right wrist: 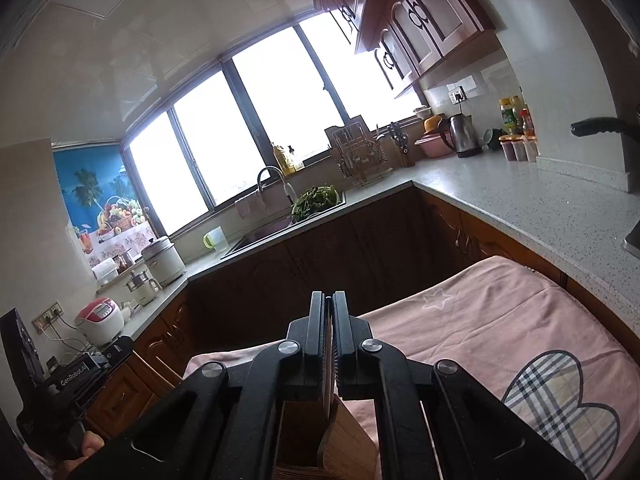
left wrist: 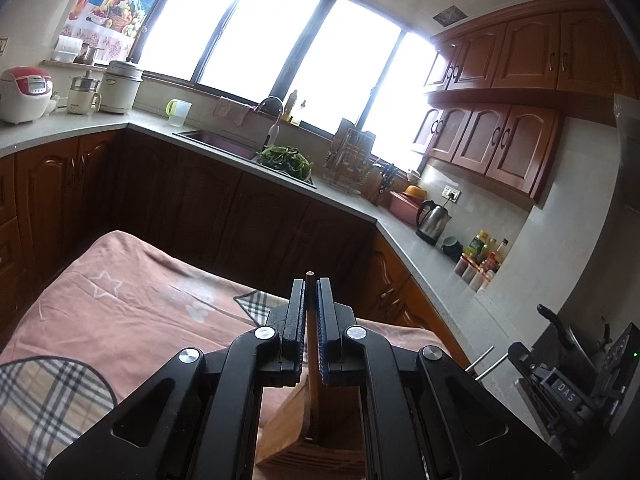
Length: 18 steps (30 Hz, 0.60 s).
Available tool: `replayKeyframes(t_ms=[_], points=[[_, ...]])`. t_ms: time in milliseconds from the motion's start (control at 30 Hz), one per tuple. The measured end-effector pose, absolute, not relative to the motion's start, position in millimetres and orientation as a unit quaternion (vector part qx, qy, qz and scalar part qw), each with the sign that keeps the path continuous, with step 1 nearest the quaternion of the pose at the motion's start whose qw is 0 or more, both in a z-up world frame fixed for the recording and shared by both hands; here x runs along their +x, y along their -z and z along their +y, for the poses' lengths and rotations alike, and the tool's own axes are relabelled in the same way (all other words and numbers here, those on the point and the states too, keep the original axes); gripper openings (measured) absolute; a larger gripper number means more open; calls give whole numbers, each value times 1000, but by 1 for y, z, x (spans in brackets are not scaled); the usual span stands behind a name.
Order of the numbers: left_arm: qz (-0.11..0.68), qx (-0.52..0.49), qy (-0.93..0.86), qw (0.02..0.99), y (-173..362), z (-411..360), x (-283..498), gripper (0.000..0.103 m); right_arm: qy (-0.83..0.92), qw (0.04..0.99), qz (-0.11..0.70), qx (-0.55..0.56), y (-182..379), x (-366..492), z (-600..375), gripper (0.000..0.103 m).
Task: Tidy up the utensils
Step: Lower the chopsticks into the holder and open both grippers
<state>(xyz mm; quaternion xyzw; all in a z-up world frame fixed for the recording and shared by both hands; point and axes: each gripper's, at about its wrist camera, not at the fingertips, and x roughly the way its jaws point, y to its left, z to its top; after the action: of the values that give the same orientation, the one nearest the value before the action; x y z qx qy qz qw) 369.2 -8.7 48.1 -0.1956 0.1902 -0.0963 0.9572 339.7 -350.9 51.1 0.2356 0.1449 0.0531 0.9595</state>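
Left gripper [left wrist: 311, 286]: black, two fingers [left wrist: 297, 312] clamped on a thin wooden stick [left wrist: 311, 344], likely a chopstick or utensil handle. The stick's rounded tip shows just beyond the fingertips; its lower length runs down between the pads toward a wooden holder [left wrist: 288, 436].

Right gripper [right wrist: 328, 300]: black, fingers [right wrist: 316, 328] pressed together on a thin flat wooden piece [right wrist: 328, 360] seen edge-on between the pads; what kind of utensil it is cannot be told. Its lower end reaches into the wooden holder [right wrist: 320, 440].

Wooden holder: light bamboo-coloured box, open at the top, at the near edge of both views directly beneath the grippers, standing on the pink cloth [left wrist: 132, 300].

Pink cloth: covers the work surface in the middle of the kitchen; white star print, plaid patches [left wrist: 44, 400] near the edge.

Counter [left wrist: 60, 128]: grey speckled, runs along the far wall and both sides, over dark wooden cabinets.

On the counter, left wrist view: rice cooker [left wrist: 24, 94] at far left, sink [left wrist: 216, 144] with faucet under the window, green vegetables [left wrist: 286, 158] beside the sink, dish rack [left wrist: 348, 160], steel kettle [left wrist: 432, 220], bottles [left wrist: 484, 252] at right.

Person: part of a hand [right wrist: 90, 446] at the near left of the right wrist view, holding the other gripper's body
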Motion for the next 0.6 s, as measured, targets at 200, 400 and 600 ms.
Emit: replayKeyframes(t_ms=[200,400,600], points=[[223,-179,104,953,-32,-22,377,5,-56,956,166,233,-40,345,-345,4],[232,-173,105,951,-33,-24,378,5,-64,952,182,236,-43,349,-349,5],[249,-173,107,947,-34,-22,377,37,-65,949,186,247,-42,347,-351,25]])
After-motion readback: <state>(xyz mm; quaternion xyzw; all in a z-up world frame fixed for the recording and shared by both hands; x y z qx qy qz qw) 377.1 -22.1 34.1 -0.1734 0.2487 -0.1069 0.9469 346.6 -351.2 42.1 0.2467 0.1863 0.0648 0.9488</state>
